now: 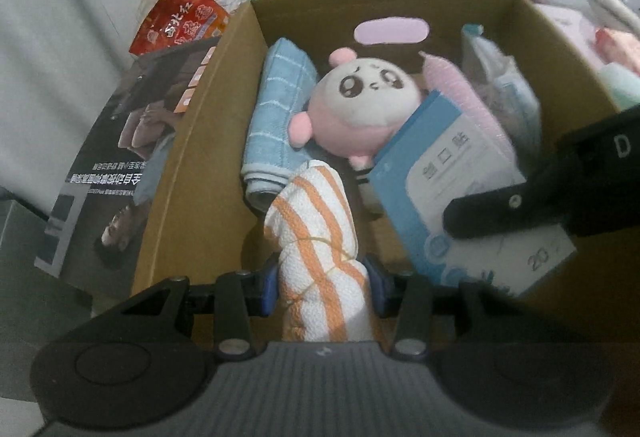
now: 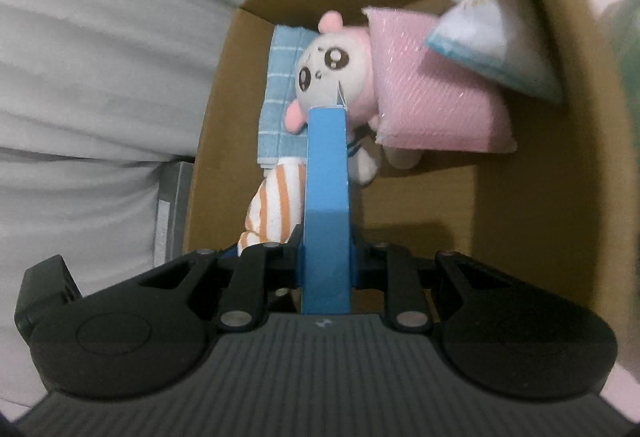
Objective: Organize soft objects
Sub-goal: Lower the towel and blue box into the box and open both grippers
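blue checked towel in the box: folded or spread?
Folded. The blue towel lies as a thick, narrow bundle along the left wall of the cardboard box, its layered end visible beside the plush toy.

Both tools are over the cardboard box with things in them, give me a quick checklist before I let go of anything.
1. Left tool grips the orange striped towel: ok.
2. Right tool grips the blue box: ok.
3. Both loads inside the cardboard box walls: ok.
4. Bare floor under the towel: cannot tell.
5. Blue box clear of the pink plush toy: not ok, it overlaps the toy.
6. Folded blue towel lies out of the way: ok.
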Demonstrator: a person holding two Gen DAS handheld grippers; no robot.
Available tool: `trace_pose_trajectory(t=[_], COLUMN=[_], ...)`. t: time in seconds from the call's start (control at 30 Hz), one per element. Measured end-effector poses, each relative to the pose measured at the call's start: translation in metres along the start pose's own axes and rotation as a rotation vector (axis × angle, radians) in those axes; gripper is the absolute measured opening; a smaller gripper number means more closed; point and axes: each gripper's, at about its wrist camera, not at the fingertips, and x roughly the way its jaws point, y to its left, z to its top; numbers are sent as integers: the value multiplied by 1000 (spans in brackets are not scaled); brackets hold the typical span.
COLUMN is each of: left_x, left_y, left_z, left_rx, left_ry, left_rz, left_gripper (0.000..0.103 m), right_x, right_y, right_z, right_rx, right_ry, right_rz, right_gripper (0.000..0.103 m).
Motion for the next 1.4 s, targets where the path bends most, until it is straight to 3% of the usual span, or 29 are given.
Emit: trace_pose_trajectory(t=[0.23, 0.33, 0.47, 0.57, 0.7, 0.9, 1.07, 1.23, 1.4], left_x=[16, 19, 20, 20, 18, 2, -18, -35, -46], left_y=[11, 12, 12, 10, 8, 12, 17, 24, 29], left_z=[6, 6, 7, 8, 8, 5, -2, -13, -25], left_rx=[-58, -67, -69, -67, -69, -93, -92, -99, -118], left_ry=[71, 94, 106, 113, 107, 68, 29, -1, -25], left_rz=[-10, -17, -22, -16, -12, -9, -8, -20, -30], left_gripper=[46, 46, 48, 49, 57, 56, 56, 56, 56], right_x=[28, 28, 19, 10, 9, 5, 7, 2, 8], right_y=[-1, 1, 1, -2, 1, -1, -5, 20, 52], right_z=[-5, -3, -2, -2, -3, -3, -3, -11, -21], right_rx=[2, -9, -16, -14, -12, 10, 54, -105, -360], right_ry=[65, 64, 45, 31, 19, -1, 0, -10, -7], right_rz=[-13, -32, -72, -62, -65, -47, -17, -39, -167], right_gripper=[21, 24, 36, 37, 37, 25, 21, 24, 38])
